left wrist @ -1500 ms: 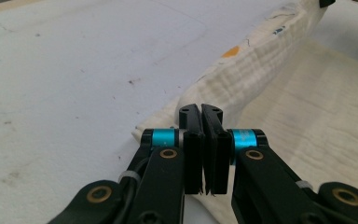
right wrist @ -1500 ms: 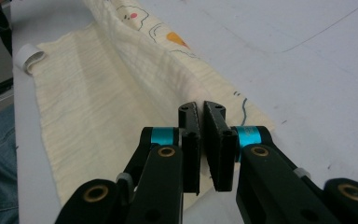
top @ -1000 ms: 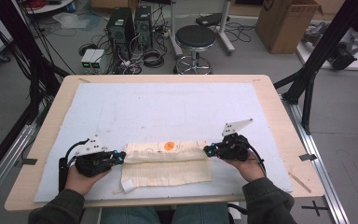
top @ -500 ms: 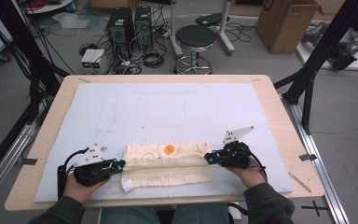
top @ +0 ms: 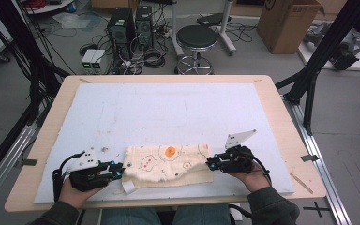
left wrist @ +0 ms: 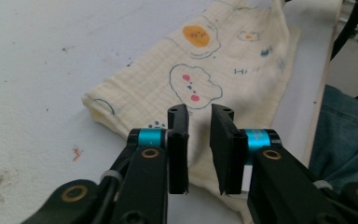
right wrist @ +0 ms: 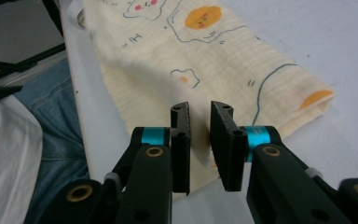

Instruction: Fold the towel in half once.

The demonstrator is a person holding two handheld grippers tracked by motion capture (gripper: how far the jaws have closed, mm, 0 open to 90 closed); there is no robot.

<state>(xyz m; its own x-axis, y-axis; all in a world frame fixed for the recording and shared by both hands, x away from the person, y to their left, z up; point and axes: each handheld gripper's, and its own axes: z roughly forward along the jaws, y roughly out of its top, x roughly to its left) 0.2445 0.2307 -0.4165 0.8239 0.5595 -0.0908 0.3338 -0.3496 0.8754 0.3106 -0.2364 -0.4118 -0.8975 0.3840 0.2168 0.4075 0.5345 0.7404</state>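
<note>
Cloth: cream, printed, folded; lies at table's near edge, centre. Left gripper at its left end, right gripper at its right; both jaws have just been opening, cloth released, nothing pinched. Step, judged: fold laid down, let go. Next: back off, re-grip for another fold. Gripper views show print detail and jaw gaps; high view shows whole layout.
</note>
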